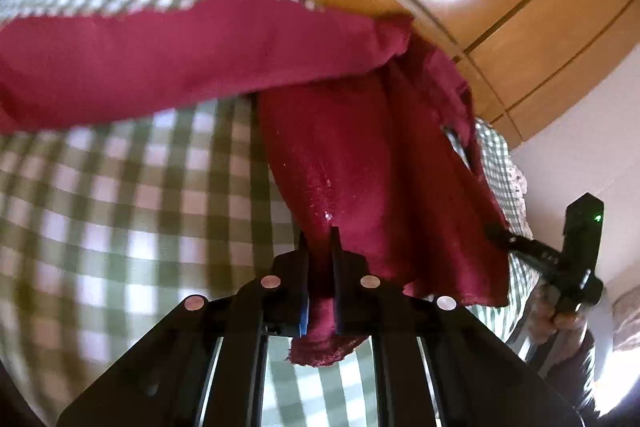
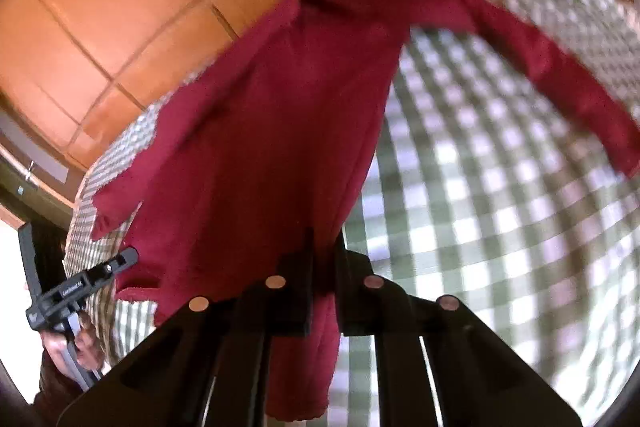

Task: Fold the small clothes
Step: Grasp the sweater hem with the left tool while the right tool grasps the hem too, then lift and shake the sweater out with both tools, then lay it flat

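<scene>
Checked tablecloth (image 1: 120, 187) under red garment (image 1: 340, 155); wooden floor (image 1: 500, 7) beyond.

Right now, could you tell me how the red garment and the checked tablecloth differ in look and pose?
The red garment is plain dark red; the checked tablecloth is green and white. The garment hangs pinched in the left gripper and right gripper; the tablecloth lies spread beneath. Both are fabric.

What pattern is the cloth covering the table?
Green-and-white checked tablecloth, under the dark red garment; clearest in the right wrist view.
</scene>
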The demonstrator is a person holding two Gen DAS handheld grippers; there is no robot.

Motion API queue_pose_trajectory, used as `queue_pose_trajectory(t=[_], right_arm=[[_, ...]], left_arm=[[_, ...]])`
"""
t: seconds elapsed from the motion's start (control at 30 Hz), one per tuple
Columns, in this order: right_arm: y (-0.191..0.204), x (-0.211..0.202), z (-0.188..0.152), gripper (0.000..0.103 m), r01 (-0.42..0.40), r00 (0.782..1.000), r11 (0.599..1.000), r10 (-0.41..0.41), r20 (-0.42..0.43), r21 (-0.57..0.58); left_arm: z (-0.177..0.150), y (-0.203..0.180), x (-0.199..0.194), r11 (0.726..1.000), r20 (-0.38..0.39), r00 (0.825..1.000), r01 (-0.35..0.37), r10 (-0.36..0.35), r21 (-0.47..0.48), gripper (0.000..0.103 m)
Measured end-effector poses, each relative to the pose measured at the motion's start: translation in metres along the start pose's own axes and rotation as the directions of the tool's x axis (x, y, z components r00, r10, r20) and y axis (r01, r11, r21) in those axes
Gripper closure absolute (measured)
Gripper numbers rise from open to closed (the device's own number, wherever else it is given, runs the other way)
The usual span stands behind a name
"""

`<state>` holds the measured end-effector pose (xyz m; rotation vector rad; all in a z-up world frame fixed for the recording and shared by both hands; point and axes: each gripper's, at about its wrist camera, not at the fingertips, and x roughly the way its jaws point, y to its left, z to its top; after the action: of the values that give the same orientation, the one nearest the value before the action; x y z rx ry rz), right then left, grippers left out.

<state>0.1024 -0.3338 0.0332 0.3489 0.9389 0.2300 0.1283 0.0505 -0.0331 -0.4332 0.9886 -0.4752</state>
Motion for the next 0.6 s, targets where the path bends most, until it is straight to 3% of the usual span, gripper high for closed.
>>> queue_pose_trajectory(t=[0.2,0.3,0.4,0.5,0.57,0.6], right_arm=[[-0.008,-0.082,-0.014,0.096,0.047,0.995,0.997,-0.040,0.097,-0.065],[-0.014,-0.096,-0.036,0.096,0.091,0.993,0.992,-0.085,0.079,-0.082],[-0.030,-0.088,-0.068,0.096,0.125,0.992,0.989,-0.125,0.012,-0.074],[-0.038,-0.061,-0.096,0.096,0.216,0.973,0.970,-0.223,-0.059,-0.109],[-0.040,-0.041,-0.109,0.093,0.274,0.954,0.951,-0.288,-0.089,-0.146],[-0.038,-0.038,-0.110,0.082,0.302,0.946,0.940,-0.317,-0.076,-0.155]], left_arm=[[-0.011,0.007,-0.090,1.000,0.055,0.998,0.004,-0.006,0.030,0.096],[-0.033,0.013,-0.126,1.000,0.052,0.999,0.016,-0.016,-0.004,0.097],[-0.066,0.020,-0.140,0.999,0.020,1.000,0.011,-0.010,-0.043,0.097],[-0.099,0.020,-0.125,0.998,-0.064,0.997,-0.040,0.037,-0.049,0.096],[-0.110,0.017,-0.111,0.993,-0.097,0.989,-0.117,0.115,-0.011,0.095],[-0.112,0.017,-0.109,0.983,-0.090,0.979,-0.183,0.184,0.019,0.095]])
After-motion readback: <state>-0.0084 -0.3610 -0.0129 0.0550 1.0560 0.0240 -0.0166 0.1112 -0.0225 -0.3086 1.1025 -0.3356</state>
